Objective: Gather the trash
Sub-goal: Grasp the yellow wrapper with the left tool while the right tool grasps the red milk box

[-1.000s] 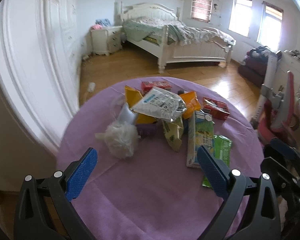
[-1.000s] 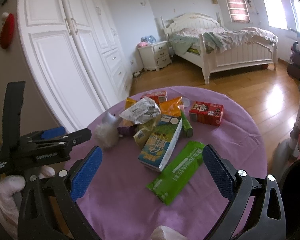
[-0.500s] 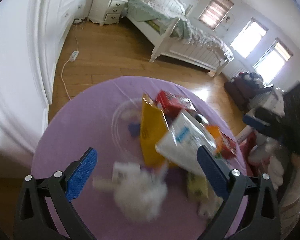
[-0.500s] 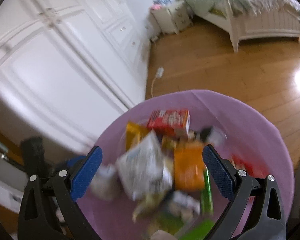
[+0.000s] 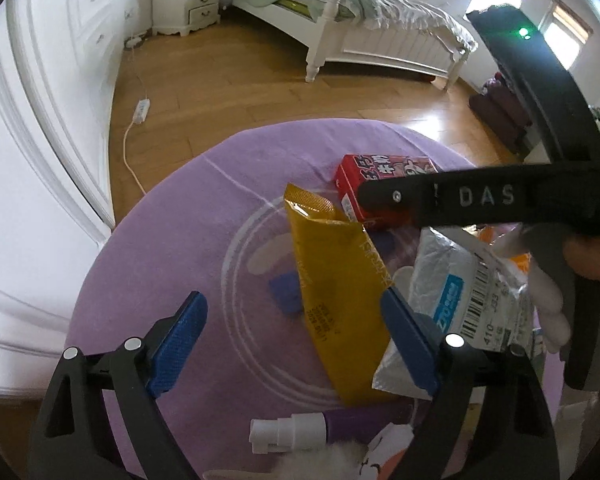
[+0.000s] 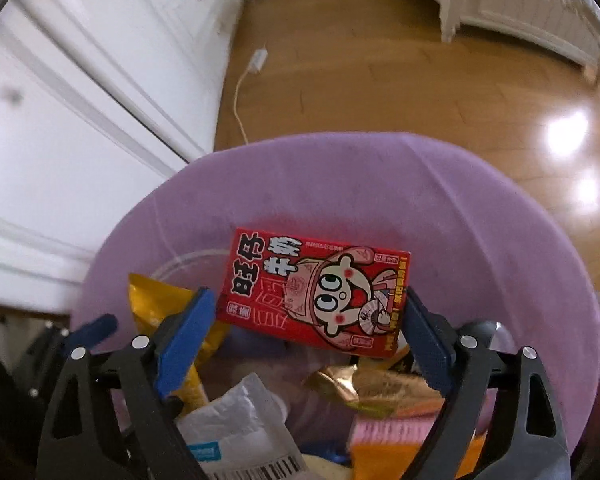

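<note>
A pile of trash lies on a round table under a purple cloth [image 5: 172,216]. My left gripper [image 5: 296,344] is open, low over the pile, with a yellow foil pouch [image 5: 336,300] between its fingers and a silver packet with a barcode [image 5: 460,304] at its right finger. My right gripper [image 6: 304,332] is open, its blue pads on either side of a red cartoon-printed box [image 6: 320,292], which also shows in the left wrist view [image 5: 364,184]. I cannot tell whether the pads touch the box. The right gripper's black body crosses the left wrist view.
A white-and-purple tube [image 5: 300,432] and white fluff lie at the near edge. An orange packet [image 6: 400,452] and gold wrapper [image 6: 340,384] lie below the red box. White wardrobes [image 6: 80,100] stand left, a bed [image 5: 360,24] behind, a power strip [image 5: 142,106] on the wooden floor.
Both grippers have moved forward and down over the pile. The right gripper now straddles the red box. The left one now straddles the yellow pouch.
</note>
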A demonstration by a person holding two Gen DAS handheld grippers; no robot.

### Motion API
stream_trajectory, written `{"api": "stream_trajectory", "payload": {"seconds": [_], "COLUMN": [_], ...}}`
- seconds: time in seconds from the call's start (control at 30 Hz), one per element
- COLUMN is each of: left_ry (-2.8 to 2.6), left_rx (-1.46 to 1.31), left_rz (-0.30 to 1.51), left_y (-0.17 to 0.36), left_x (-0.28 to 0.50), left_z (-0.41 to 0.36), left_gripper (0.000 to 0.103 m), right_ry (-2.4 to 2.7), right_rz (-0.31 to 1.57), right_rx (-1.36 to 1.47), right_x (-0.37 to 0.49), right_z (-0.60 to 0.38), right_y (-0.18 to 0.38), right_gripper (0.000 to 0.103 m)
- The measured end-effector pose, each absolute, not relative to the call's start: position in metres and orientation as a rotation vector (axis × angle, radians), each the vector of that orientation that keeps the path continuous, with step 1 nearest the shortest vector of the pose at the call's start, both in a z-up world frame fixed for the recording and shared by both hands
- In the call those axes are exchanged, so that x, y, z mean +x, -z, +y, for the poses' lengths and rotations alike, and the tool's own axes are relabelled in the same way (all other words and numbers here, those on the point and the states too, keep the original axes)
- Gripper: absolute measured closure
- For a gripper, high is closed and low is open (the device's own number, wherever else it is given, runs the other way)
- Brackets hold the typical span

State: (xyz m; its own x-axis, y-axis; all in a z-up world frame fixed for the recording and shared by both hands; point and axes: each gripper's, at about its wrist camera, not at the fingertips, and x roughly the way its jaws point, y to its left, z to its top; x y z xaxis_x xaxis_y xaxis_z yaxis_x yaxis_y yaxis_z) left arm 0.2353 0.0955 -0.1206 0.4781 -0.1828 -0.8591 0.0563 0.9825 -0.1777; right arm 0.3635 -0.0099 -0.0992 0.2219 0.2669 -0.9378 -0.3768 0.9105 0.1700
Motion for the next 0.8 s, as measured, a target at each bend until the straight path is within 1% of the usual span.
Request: {"api": "stream_trajectory", "payload": {"seconds": [0.03,0.07,0.13,0.17,0.23,0.27,0.3,0.33,0.4,0.43,0.47,0.5,0.6,0.8], "left_ry": [0.147,0.15,0.157,0.163,0.165,0.166,0.169,0.172,0.197,0.198,0.18,0.172,0.156,0.109], "left_rx": [-0.128,-0.127,-0.125,-0.122,-0.123,-0.127,-0.133,-0.136,-0.157,-0.152,-0.144,-0.154,-0.251,-0.367], "left_rz": [1.061,1.062,1.067,1.071,1.083,1.09,1.099,1.11,1.12,1.117,1.107,1.095,1.035,0.943], "left_y": [0.12,0.12,0.119,0.119,0.121,0.122,0.124,0.126,0.128,0.127,0.126,0.124,0.112,0.094], "left_x": [0.236,0.239,0.245,0.25,0.259,0.264,0.267,0.268,0.271,0.271,0.268,0.264,0.243,0.195], "left_z": [0.095,0.095,0.091,0.088,0.085,0.084,0.083,0.081,0.076,0.075,0.075,0.077,0.091,0.125], "left_gripper": [0.016,0.016,0.016,0.016,0.017,0.024,0.037,0.044,0.068,0.068,0.071,0.075,0.081,0.081], "right_ry": [-0.439,-0.419,-0.436,-0.447,-0.446,-0.465,-0.485,-0.491,-0.469,-0.459,-0.446,-0.441,-0.437,-0.374], "right_rz": [1.256,1.227,1.201,1.18,1.135,1.133,1.145,1.157,1.169,1.169,1.167,1.161,1.189,1.258], "right_rx": [-0.09,-0.061,0.067,0.128,0.163,0.183,0.198,0.205,0.188,0.187,0.188,0.186,0.124,-0.118], "right_x": [0.362,0.363,0.363,0.361,0.356,0.353,0.35,0.349,0.349,0.351,0.352,0.357,0.367,0.383], "right_z": [-0.013,-0.024,-0.048,-0.062,-0.085,-0.092,-0.097,-0.1,-0.1,-0.099,-0.094,-0.091,-0.055,0.004], "right_y": [0.095,0.086,0.07,0.061,0.043,0.038,0.038,0.037,0.035,0.033,0.032,0.032,0.047,0.09], "right_gripper": [0.029,0.051,0.071,0.071,0.072,0.071,0.071,0.071,0.054,0.035,0.017,0.014,0.014,0.014]}}
